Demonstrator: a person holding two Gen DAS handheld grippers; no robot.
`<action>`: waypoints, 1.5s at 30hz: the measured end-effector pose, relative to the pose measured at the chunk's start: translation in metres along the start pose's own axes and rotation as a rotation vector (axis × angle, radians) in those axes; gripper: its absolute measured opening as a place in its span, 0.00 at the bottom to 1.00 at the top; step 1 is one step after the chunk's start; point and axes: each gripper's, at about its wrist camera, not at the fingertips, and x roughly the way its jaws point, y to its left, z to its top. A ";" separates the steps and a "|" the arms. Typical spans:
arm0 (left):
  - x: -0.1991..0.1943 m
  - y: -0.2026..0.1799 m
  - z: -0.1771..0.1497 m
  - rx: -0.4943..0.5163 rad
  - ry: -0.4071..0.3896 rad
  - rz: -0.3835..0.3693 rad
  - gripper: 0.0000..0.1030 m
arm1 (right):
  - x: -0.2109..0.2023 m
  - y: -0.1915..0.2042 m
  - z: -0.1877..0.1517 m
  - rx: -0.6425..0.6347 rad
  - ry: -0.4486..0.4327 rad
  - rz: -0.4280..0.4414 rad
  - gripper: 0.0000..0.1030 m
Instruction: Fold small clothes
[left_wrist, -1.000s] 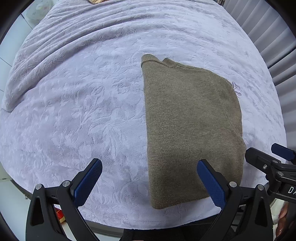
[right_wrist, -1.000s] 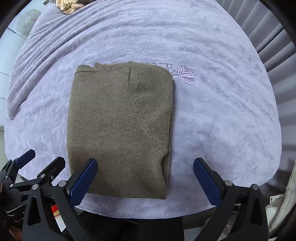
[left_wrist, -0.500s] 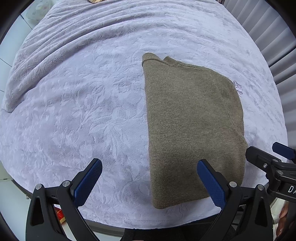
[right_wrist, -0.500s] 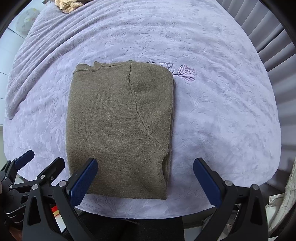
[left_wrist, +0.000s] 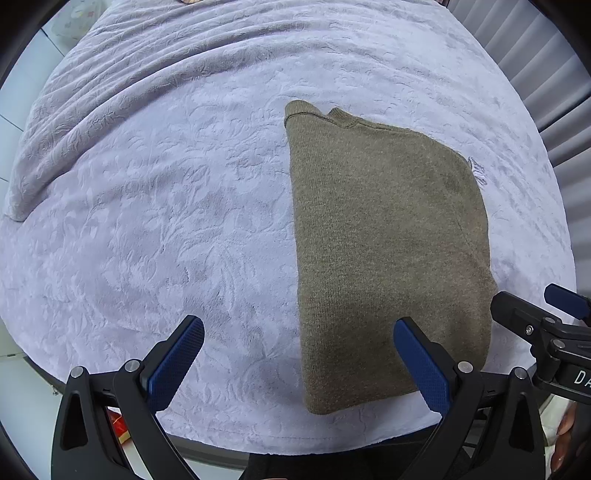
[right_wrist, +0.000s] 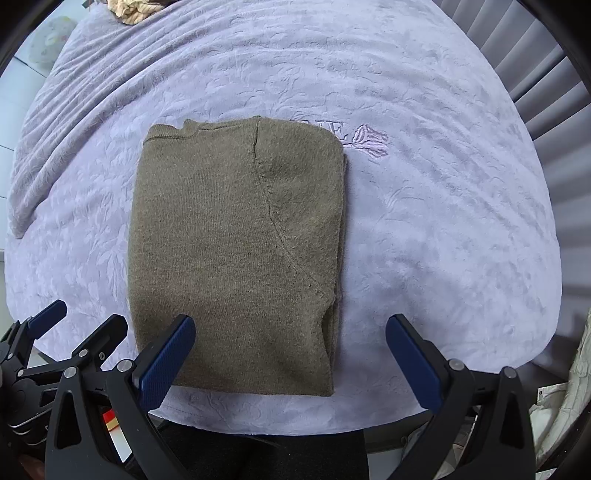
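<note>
Hovering both sets of tongs over the near edge, I have the olive knit sweater (right_wrist: 236, 251) lying folded into a tall rectangle on the lavender embossed blanket (right_wrist: 443, 221) that covers the counter. My left tongs (left_wrist: 299, 365) stand wide apart and hold nothing, with one blue pad over bare blanket and the other over the sweater's near corner. My right tongs (right_wrist: 290, 360) are likewise spread and empty, straddling the sweater's near right corner.

I judge the sweater light, soft and limp: it will sag and slide out of shape if lifted by one point, and the layers may peel apart. The knit looks grippy against the plush blanket, so dragging would likely bunch it instead of letting it glide. A curved seam (right_wrist: 273, 221) runs down the top layer, and along the right side a lower layer peeks out a little.

For a further fold I would pinch the two near corners together, one in each pair of tongs, catching every layer, then carry the edge toward the collar end (right_wrist: 173, 131). How many layers sit at the near hem I cannot quite tell from here.
</note>
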 end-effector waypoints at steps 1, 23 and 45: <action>0.000 -0.001 0.000 0.001 0.001 0.002 1.00 | 0.000 0.000 -0.001 0.000 0.000 0.000 1.00; 0.003 0.000 -0.002 -0.005 0.011 0.014 1.00 | 0.002 0.003 -0.004 0.005 0.001 -0.005 1.00; 0.008 0.002 -0.003 0.011 0.015 0.041 1.00 | 0.006 0.005 -0.003 -0.003 0.014 -0.010 1.00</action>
